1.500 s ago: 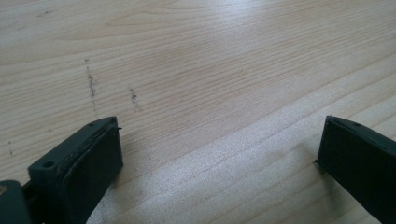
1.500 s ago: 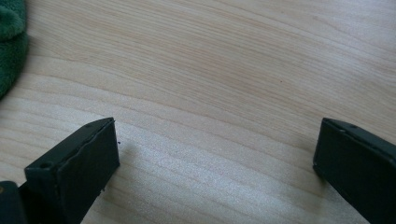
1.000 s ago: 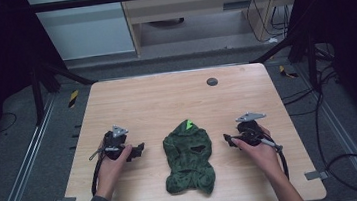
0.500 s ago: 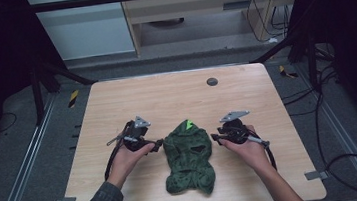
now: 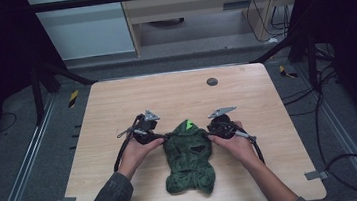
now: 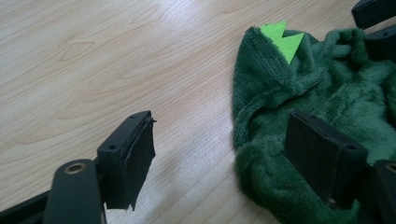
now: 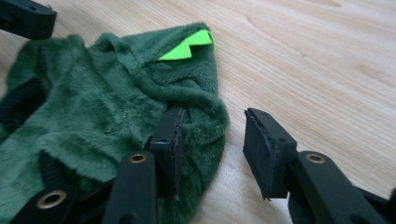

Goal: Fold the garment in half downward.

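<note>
A dark green plush garment (image 5: 188, 155) with a neon green spiked crest (image 5: 188, 124) on its hood lies flat on the wooden table (image 5: 116, 102). My left gripper (image 5: 163, 138) is at the garment's left shoulder. In the left gripper view its jaws (image 6: 219, 126) have just been closing; one jaw rests on the fleece (image 6: 336, 84), the other over bare wood, pads not pressing. My right gripper (image 5: 209, 133) is at the right shoulder. Its jaws (image 7: 214, 116) have just been opening a little, with the fleece edge (image 7: 93, 112) loose between them.
A small dark round disc (image 5: 212, 82) is set in the table near its far edge. Bare wood lies to both sides of the garment. Cables trail from each gripper toward the near edge. Dark frame posts stand at the far corners.
Both hands have moved inward from the sides of the garment until their jaws reach its shoulders. The garment itself has not shifted.
</note>
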A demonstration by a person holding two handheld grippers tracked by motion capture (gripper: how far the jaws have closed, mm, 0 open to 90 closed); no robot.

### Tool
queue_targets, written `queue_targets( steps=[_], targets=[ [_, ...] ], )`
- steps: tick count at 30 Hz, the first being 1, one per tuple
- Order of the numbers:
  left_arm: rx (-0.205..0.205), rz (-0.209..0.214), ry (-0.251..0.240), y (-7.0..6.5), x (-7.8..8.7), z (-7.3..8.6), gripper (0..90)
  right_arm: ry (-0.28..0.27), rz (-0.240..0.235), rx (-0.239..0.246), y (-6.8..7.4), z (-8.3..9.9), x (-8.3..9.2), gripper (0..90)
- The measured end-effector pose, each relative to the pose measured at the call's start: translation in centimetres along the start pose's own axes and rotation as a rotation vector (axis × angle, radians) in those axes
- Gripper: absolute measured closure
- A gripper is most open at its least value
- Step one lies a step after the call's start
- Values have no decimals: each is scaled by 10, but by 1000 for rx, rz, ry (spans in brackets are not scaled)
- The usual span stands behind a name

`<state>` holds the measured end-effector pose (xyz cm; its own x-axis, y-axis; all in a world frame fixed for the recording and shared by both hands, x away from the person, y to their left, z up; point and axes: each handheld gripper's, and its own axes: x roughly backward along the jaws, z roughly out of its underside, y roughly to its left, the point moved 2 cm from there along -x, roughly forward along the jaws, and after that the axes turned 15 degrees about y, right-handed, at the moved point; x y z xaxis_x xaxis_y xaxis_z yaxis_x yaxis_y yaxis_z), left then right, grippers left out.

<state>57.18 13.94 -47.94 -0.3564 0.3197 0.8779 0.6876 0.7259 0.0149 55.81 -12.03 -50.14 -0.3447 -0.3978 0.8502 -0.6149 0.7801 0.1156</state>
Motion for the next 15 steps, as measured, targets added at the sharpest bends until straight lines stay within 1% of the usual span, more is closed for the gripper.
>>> queue_targets(
  steps=[1,3,7,8,9,10,11,14,15],
  targets=[
    [-1,-5,2,0,-2,0,231,10,-3,0,1,-1,-5,548],
    [0,-5,6,0,-2,0,231,20,-3,-2,2,-1,-7,543],
    [-4,-3,9,-1,-4,-1,233,31,0,12,2,-1,-10,572],
    [-9,-6,12,-1,-4,-1,240,36,0,25,3,-1,-11,610],
    [-9,-6,12,-1,-4,-1,243,36,0,25,3,-1,-11,610],
    [-10,-8,16,-1,-5,-1,243,38,-1,29,4,-1,-11,629],
    [-9,-13,19,0,-6,0,268,43,-7,40,5,-2,-12,696],
    [3,-7,31,2,-8,1,306,63,-20,59,7,-3,-12,756],
    [3,-7,31,2,-8,1,317,63,-20,59,7,-3,-12,756]
  ],
)
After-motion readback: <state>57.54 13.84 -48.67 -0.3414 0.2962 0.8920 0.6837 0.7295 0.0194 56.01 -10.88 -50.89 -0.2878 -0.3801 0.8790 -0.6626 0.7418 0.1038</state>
